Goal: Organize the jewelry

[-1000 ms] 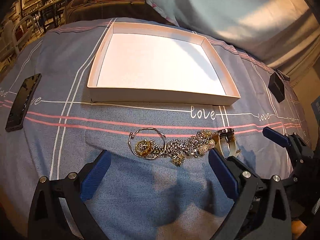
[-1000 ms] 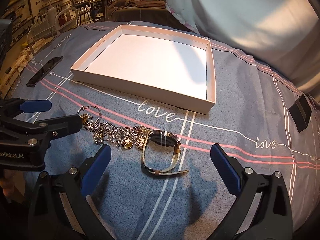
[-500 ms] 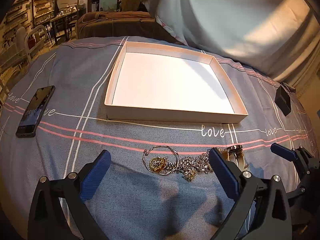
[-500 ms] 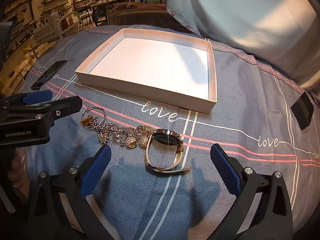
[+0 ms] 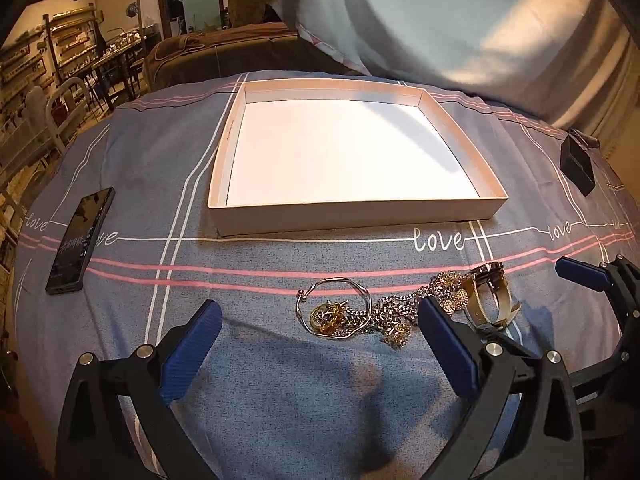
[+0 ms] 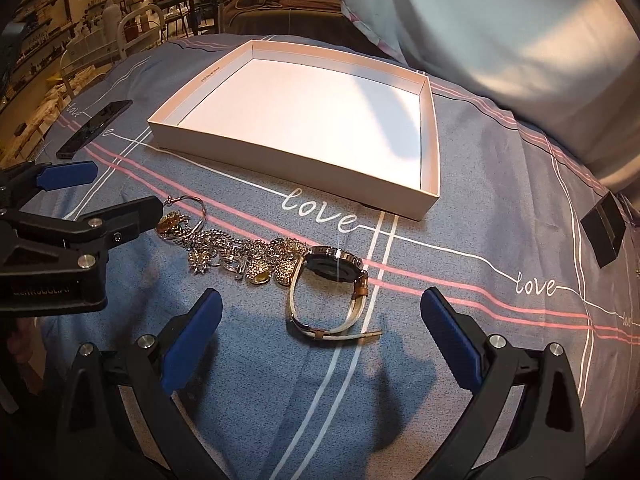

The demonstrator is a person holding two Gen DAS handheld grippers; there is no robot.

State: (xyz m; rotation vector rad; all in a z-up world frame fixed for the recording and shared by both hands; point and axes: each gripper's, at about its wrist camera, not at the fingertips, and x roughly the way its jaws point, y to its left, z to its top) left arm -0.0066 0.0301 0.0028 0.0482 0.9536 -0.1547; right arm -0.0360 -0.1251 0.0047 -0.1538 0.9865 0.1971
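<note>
A tangle of gold and silver chains and pendants (image 5: 384, 312) (image 6: 240, 252) lies on the blue cloth, with a thin wire bangle (image 5: 332, 300) at its left end and a wristwatch (image 6: 332, 280) (image 5: 486, 300) at its right end. A shallow white box (image 5: 352, 212) (image 6: 300, 152), empty, stands just beyond them. My left gripper (image 5: 316, 344) is open just before the bangle and chains. My right gripper (image 6: 316, 328) is open, with the watch between its fingers' line. The left gripper also shows in the right wrist view (image 6: 100, 196).
A black phone (image 5: 80, 240) (image 6: 94, 128) lies on the cloth at the left. A small black box (image 5: 576, 164) (image 6: 602, 228) stands at the right. A pale draped sheet (image 5: 480, 32) rises behind the white box. Shelves and chairs stand far left.
Both grippers have pulled back and risen a little, so the box and jewelry sit farther away in view. The jewelry has not moved. Both stay open.
</note>
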